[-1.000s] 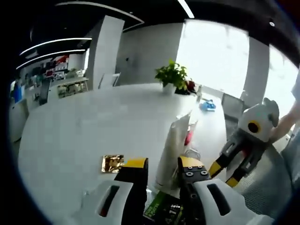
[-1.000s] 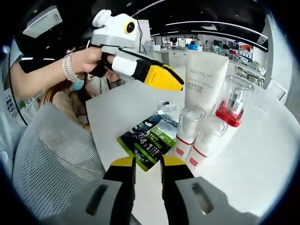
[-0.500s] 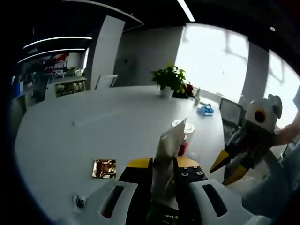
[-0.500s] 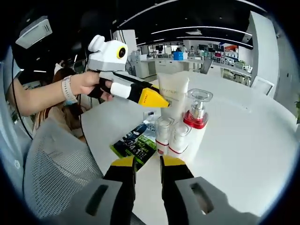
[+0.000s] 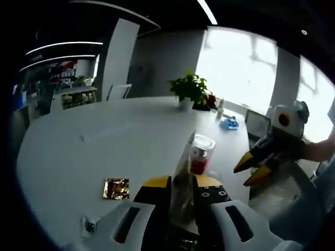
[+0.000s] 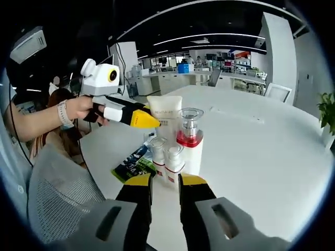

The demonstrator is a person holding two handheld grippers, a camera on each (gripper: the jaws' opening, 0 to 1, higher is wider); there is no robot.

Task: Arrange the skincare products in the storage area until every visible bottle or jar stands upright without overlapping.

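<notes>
A white tube stands upright on the round white table, and my left gripper is shut on its left edge. Seen from the left gripper view, the tube runs edge-on between that gripper's yellow jaws. Beside the tube stands a red bottle with a clear cap. Two small white bottles stand upright in front of it. My right gripper hangs back from the group, open, with nothing between its jaws.
A green-and-black sachet lies flat left of the bottles, near the table edge. A gold sachet and a small packet lie further out. A potted plant stands at the far side. A mesh chair and a person's arm are at the left.
My left gripper has shut on the white tube, which stood loose between wider jaws a second ago. The right gripper's view has drawn back from the products.
</notes>
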